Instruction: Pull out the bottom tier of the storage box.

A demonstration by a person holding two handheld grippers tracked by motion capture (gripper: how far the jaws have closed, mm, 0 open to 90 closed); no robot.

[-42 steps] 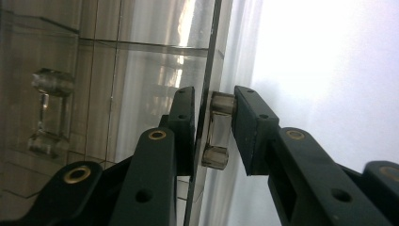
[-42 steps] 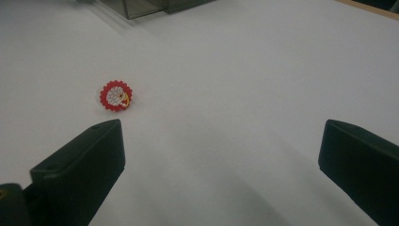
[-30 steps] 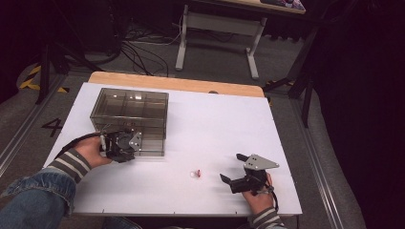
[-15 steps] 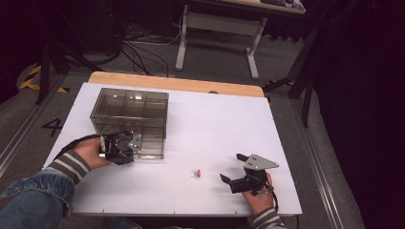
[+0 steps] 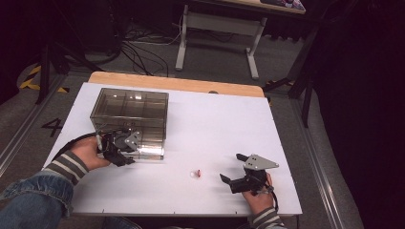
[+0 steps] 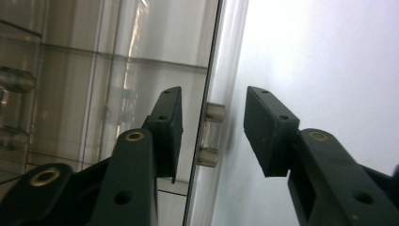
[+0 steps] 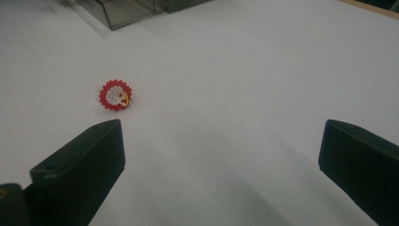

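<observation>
A smoky clear plastic box [image 5: 130,114] with compartments stands at the table's left. My left gripper [image 5: 131,150] is at the box's front wall [image 6: 117,70]. Its jaws have just been opening and now stand on either side of a small clear tab [image 6: 210,136] on the box's edge, with neither pad pressing on it. A small red round piece with a white middle [image 5: 196,173] [image 7: 115,95] lies on the white table. My right gripper [image 5: 230,167] [image 7: 221,141] rests a little to its right, open wide with nothing between its fingers.
The white tabletop [image 5: 219,124] stretches bare behind and right of the red piece. A wooden strip [image 5: 176,83] runs along its far edge. Beyond it are a metal stand [image 5: 217,28] and cables on the floor.
The left hand has edged slightly right along the box's front. The right gripper and the red piece have kept still.
</observation>
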